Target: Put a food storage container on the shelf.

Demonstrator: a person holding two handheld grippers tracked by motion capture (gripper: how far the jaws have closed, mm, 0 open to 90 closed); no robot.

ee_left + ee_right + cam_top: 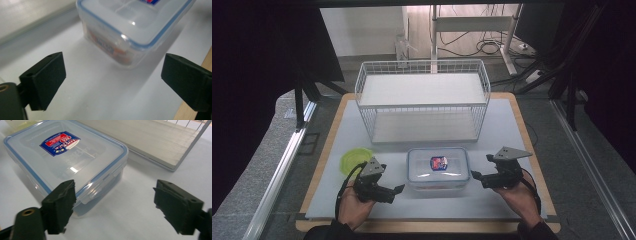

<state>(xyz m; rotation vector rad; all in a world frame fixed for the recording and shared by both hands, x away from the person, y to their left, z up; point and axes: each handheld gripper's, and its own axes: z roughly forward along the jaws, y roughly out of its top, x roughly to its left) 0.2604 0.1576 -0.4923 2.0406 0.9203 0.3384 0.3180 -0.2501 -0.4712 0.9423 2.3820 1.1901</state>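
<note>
Both pairs of black jaws stand spread wide with nothing pinched between them: the left gripper (396,189) sits just to the left of the clear rectangular plastic food container with a blue-edged snap lid (438,169), and the right gripper (478,168) sits just to its right, each held in a hand at the near side of the table. In the left gripper view the left gripper (112,75) has bare white mat between its pads, and the container (130,30) lies beyond them, apart from both pads. In the right gripper view the right gripper (113,205) is aimed past the container's near corner; one pad overlaps the container (65,157) in the picture, but I cannot tell whether it touches. The container rests closed on the white table mat (492,130), with a red-and-blue label (439,163) on its lid, just in front of the white wire two-tier rack (422,100). A round yellow-green lid (354,160) lies flat on the mat to the container's left, behind the left gripper.
</note>
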